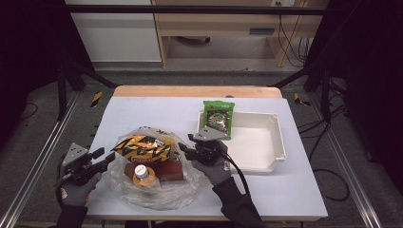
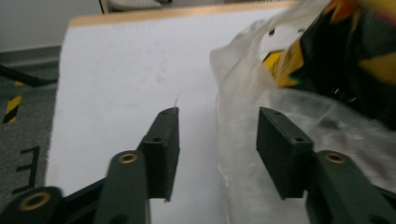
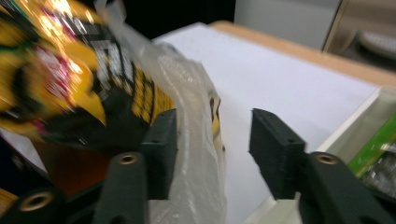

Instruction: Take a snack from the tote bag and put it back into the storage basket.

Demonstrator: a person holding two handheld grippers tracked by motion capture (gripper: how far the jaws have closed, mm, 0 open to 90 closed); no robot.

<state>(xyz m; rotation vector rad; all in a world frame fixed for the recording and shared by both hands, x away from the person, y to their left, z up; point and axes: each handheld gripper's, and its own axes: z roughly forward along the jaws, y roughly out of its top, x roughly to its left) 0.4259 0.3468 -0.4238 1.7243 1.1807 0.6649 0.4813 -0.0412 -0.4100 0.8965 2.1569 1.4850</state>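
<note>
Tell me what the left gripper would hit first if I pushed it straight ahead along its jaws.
Most likely the clear plastic bag: in the left gripper view its edge already lies between the open jaws of the left gripper, near the right-hand one. Behind the film sits the yellow-and-black snack packet. Depth is uncertain.

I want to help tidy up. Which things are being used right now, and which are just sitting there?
Being used:
clear plastic bag
yellow-black snack packet
brown box
small bottle
left tool
right tool

Just sitting there:
green packet
white tray
</note>
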